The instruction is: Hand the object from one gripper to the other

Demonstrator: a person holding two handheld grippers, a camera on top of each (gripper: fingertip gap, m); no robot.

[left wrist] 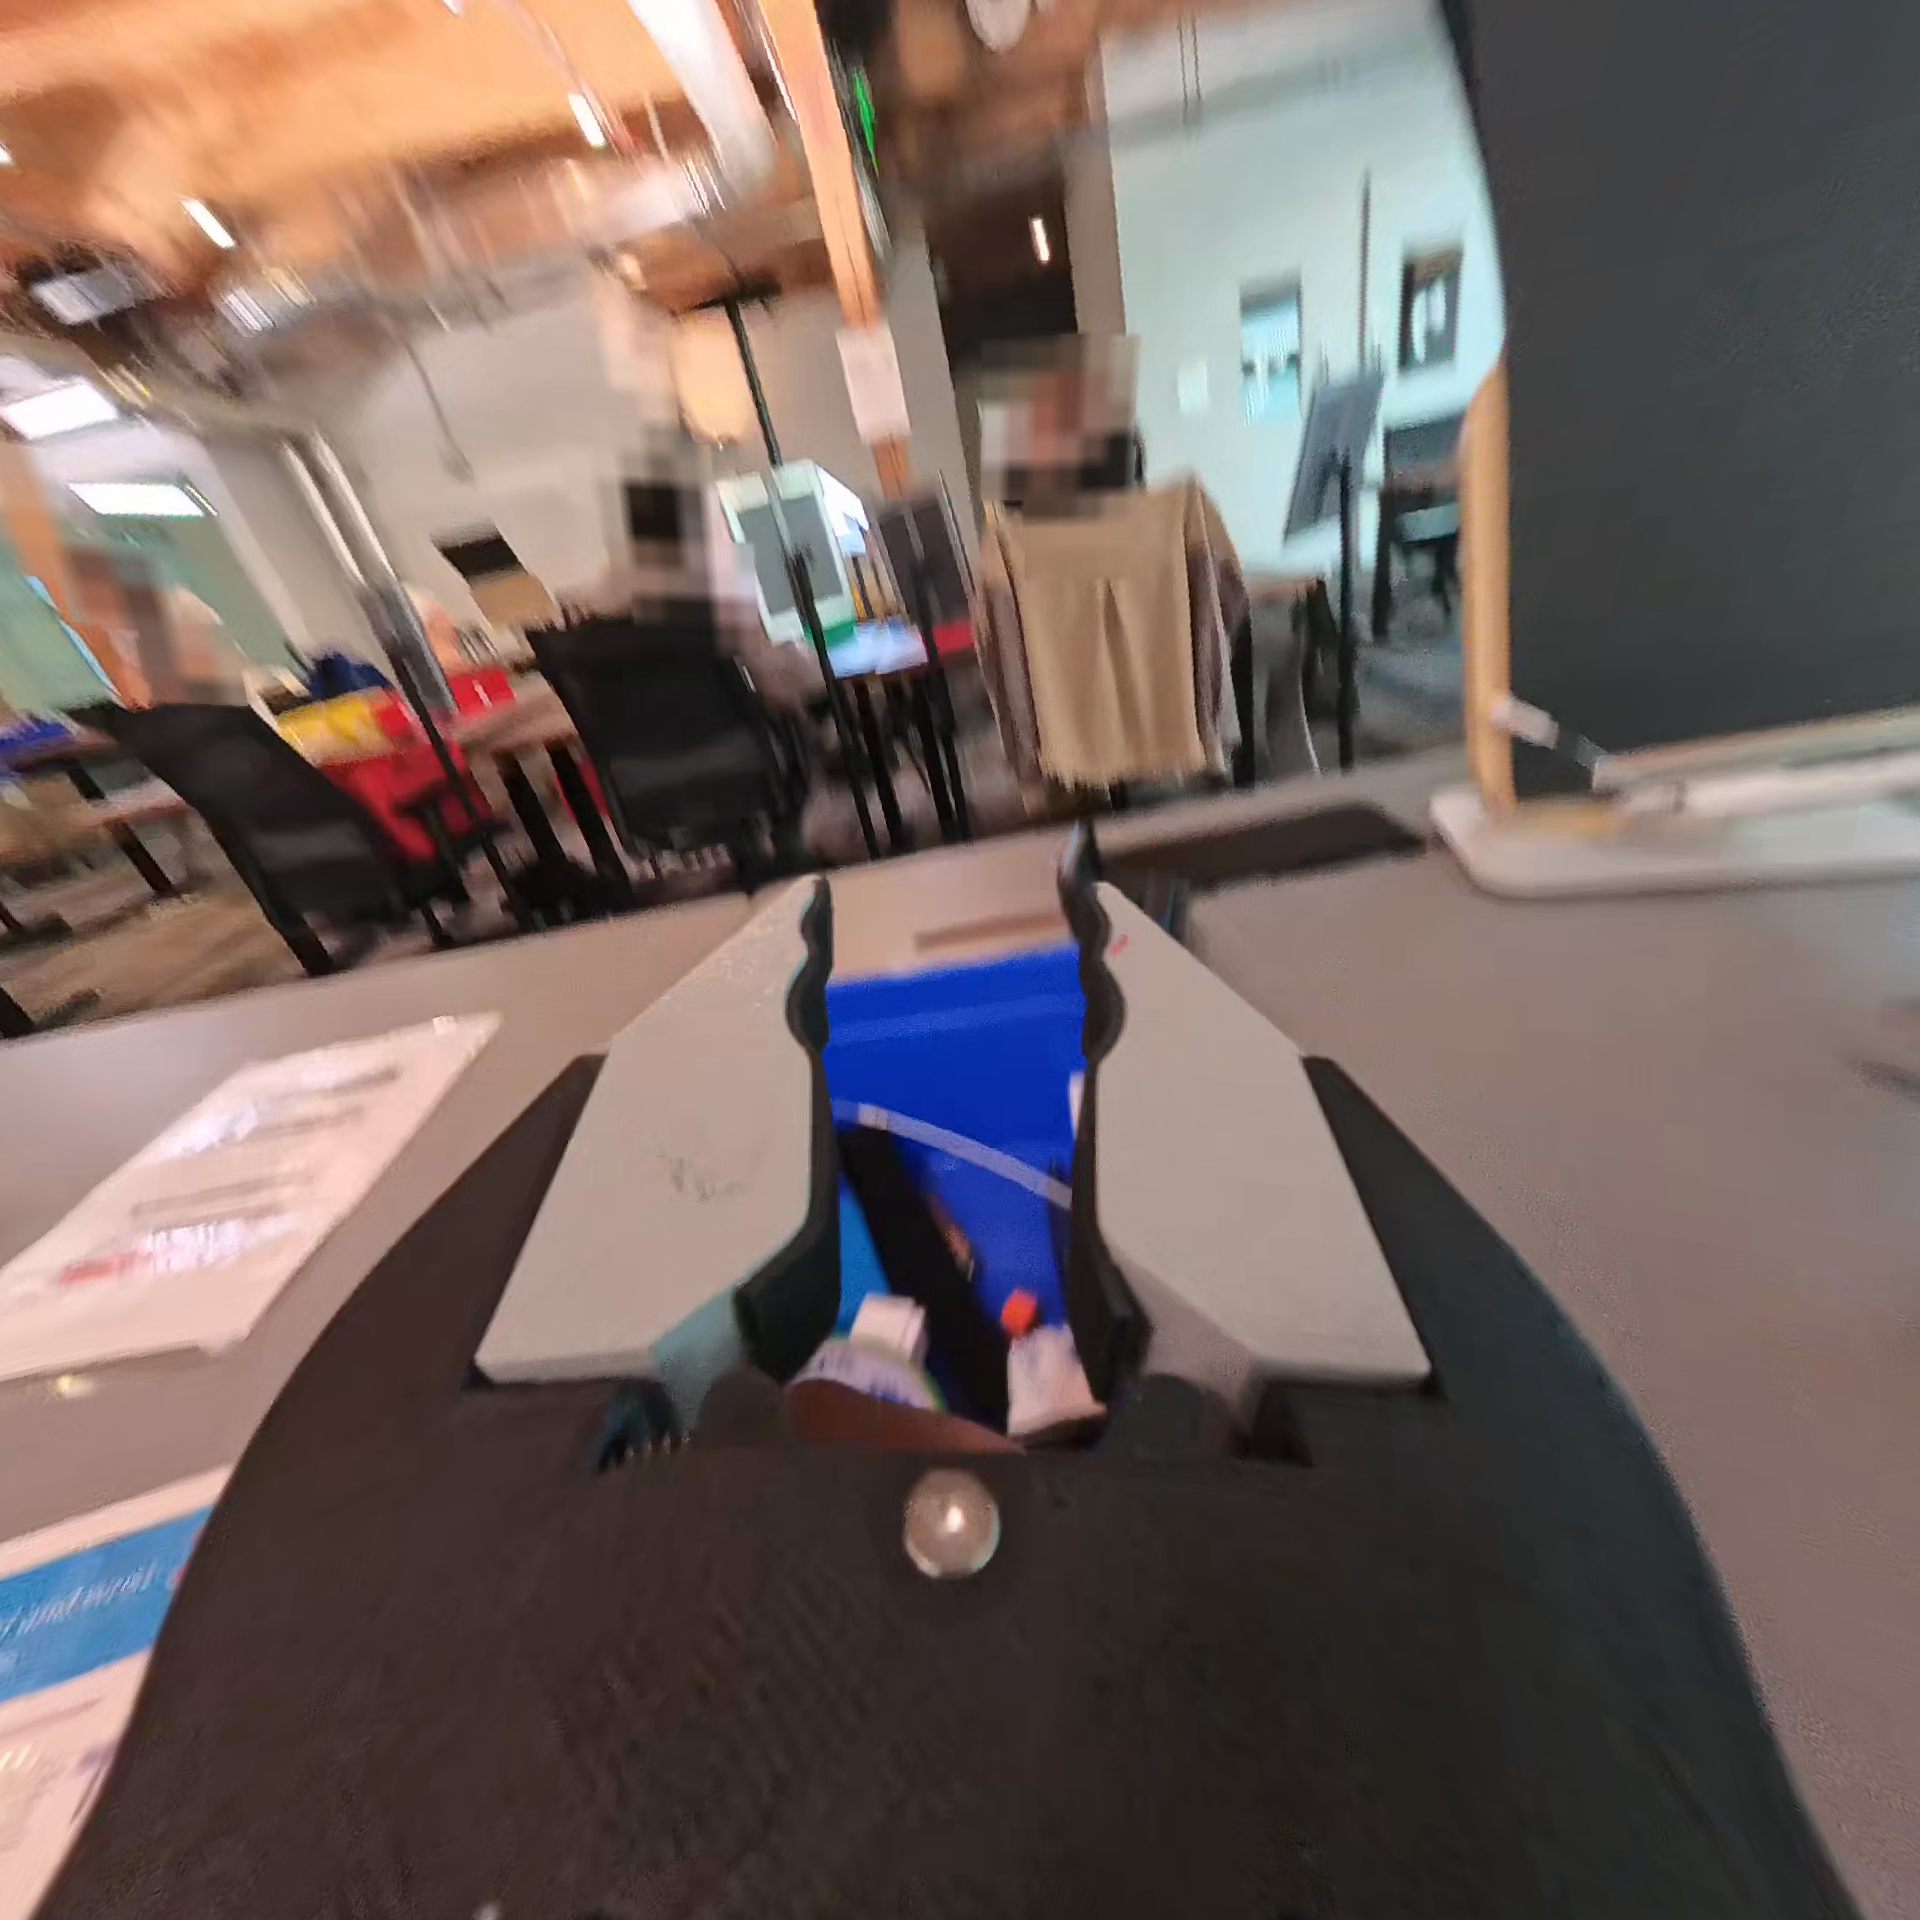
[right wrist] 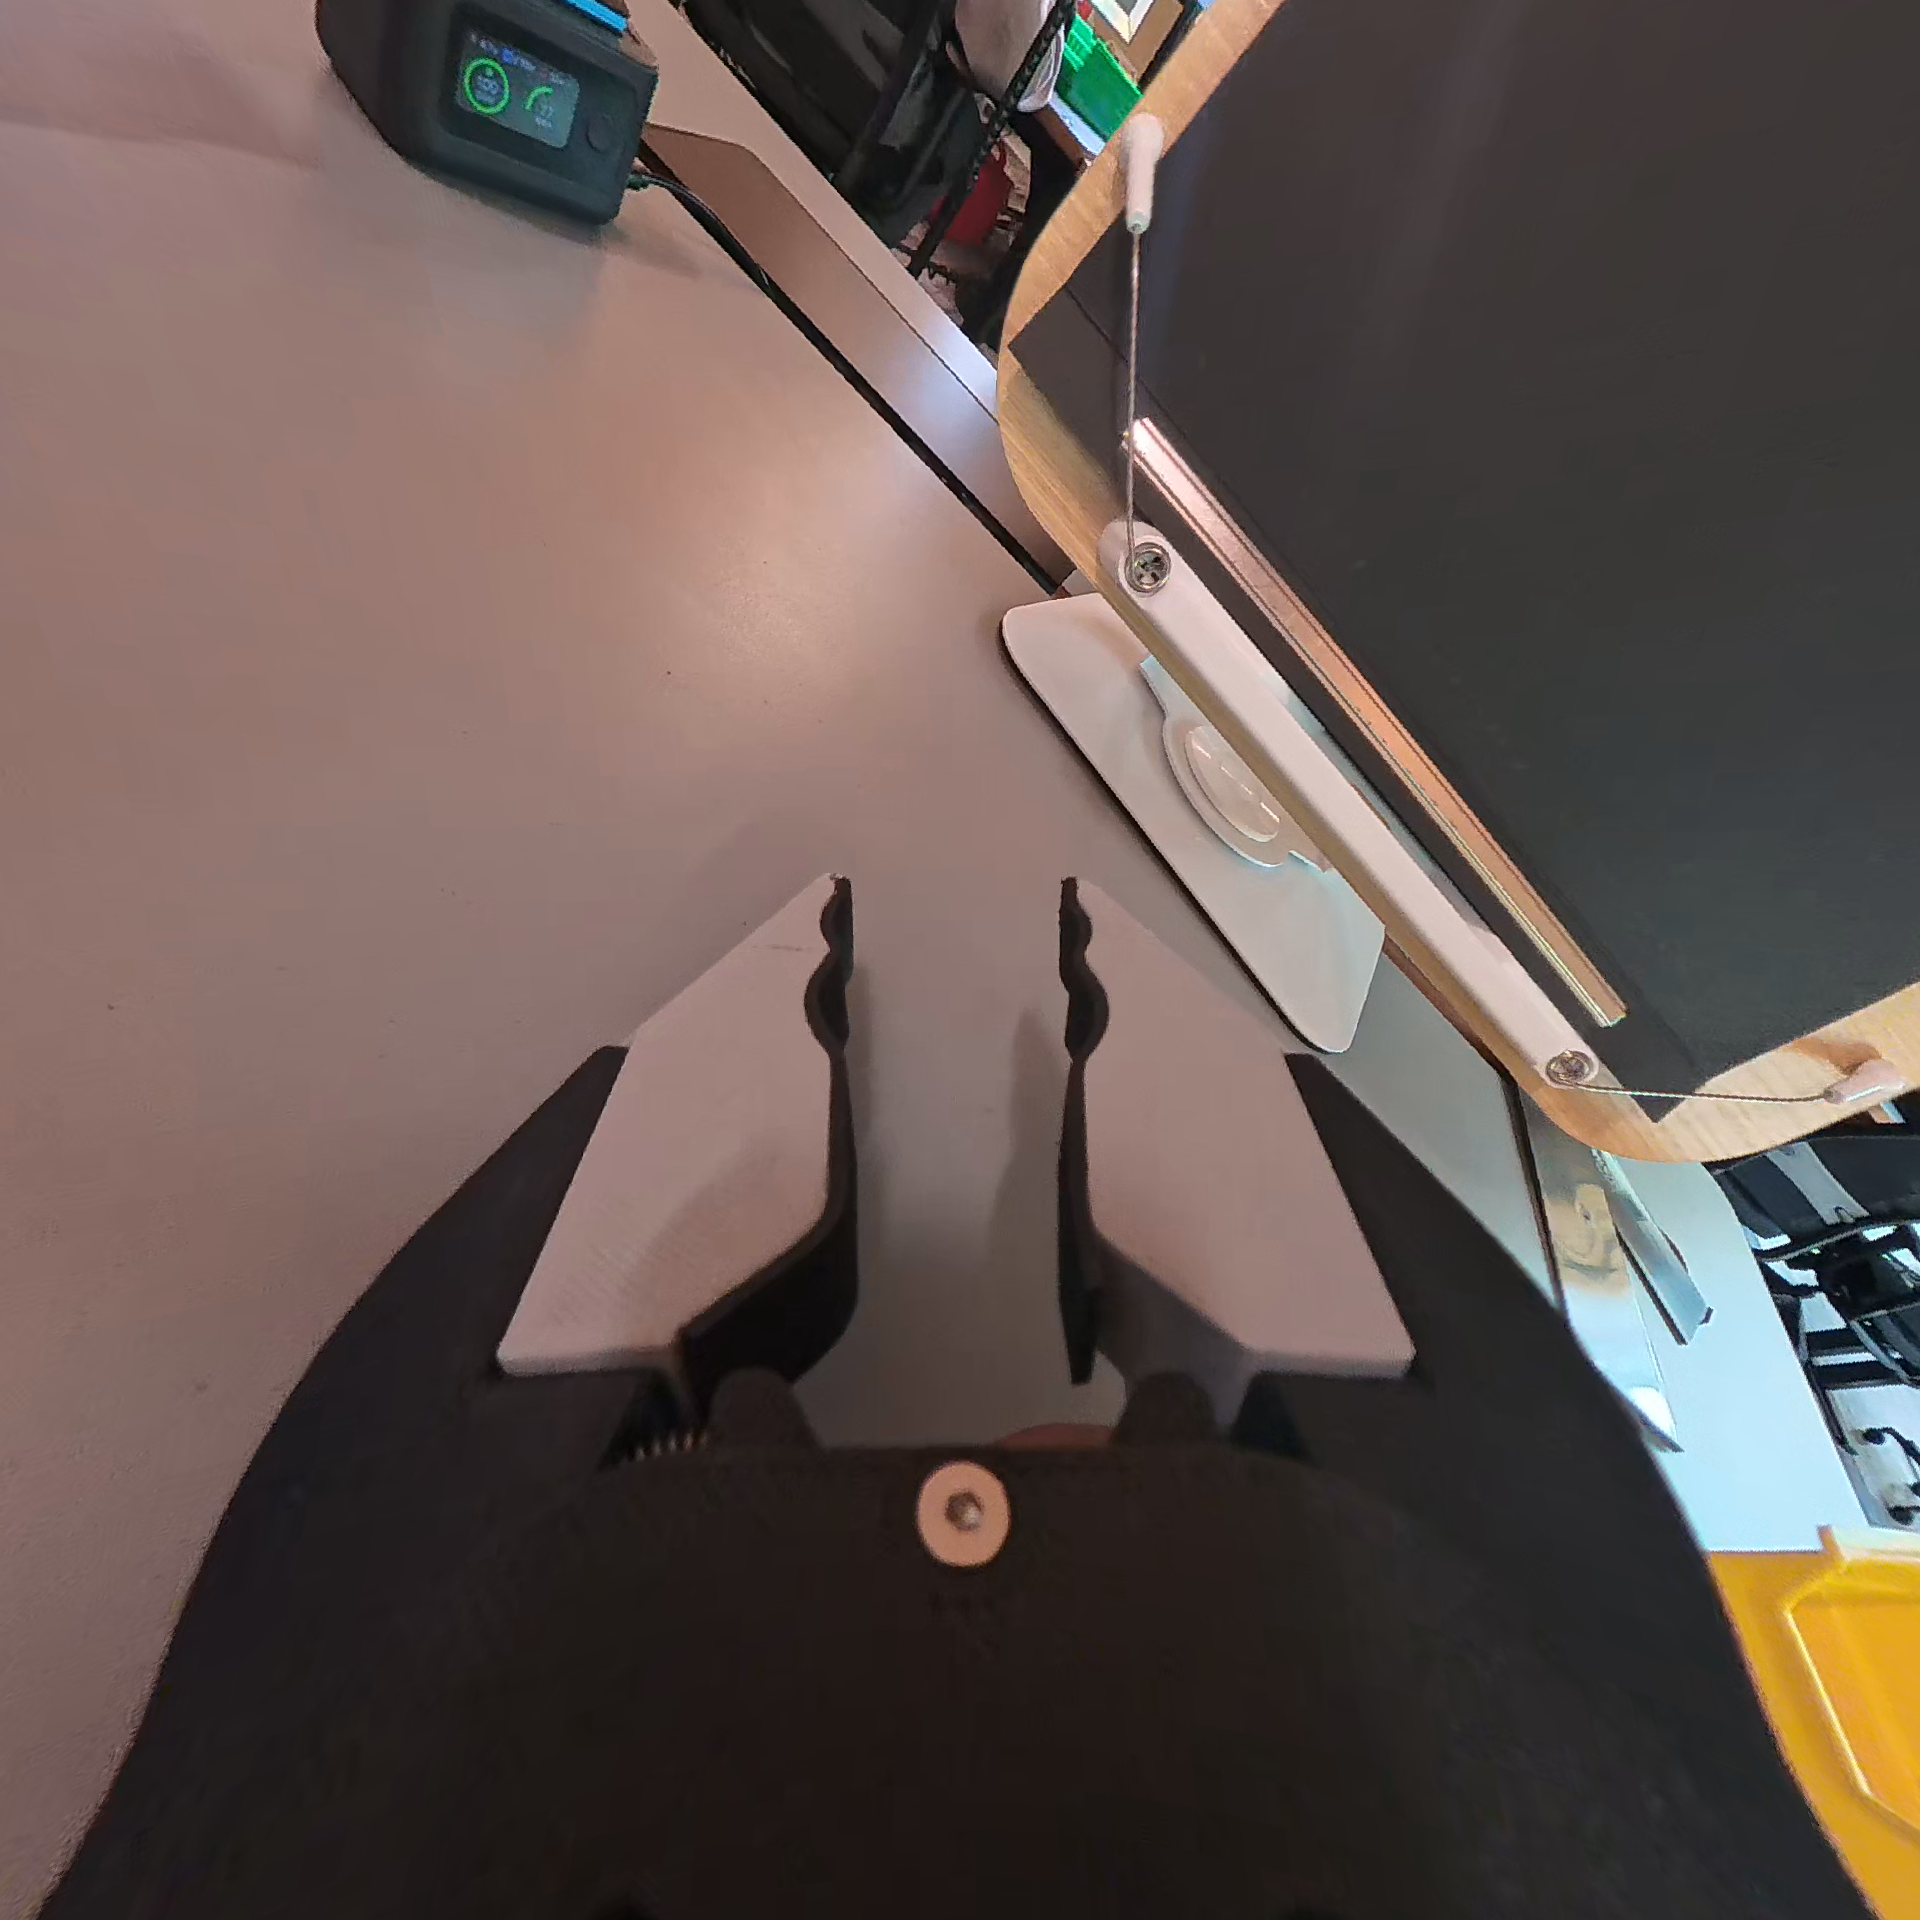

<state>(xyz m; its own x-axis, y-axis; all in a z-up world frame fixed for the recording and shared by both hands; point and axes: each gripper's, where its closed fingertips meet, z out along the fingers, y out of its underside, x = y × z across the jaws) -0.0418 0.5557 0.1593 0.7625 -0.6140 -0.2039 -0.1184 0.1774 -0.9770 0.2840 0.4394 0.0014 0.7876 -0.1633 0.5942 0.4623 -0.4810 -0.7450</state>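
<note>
Blue bin (left wrist: 956, 1049) with a black marker (left wrist: 914, 1236) sits below left gripper (left wrist: 951, 904), jaws apart, empty; right gripper (right wrist: 956, 904) likewise apart over grey table (right wrist: 416, 623).

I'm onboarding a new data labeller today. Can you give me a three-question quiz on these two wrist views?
1. True or false: the right gripper is shut on an object.
2. What colour is the bin seen between the left gripper's fingers? A) blue B) green C) red
3. Fill in: the small black device with a lit screen sits on the ____.

Key: 1 false, it is open and empty; 2 A; 3 table.
</note>
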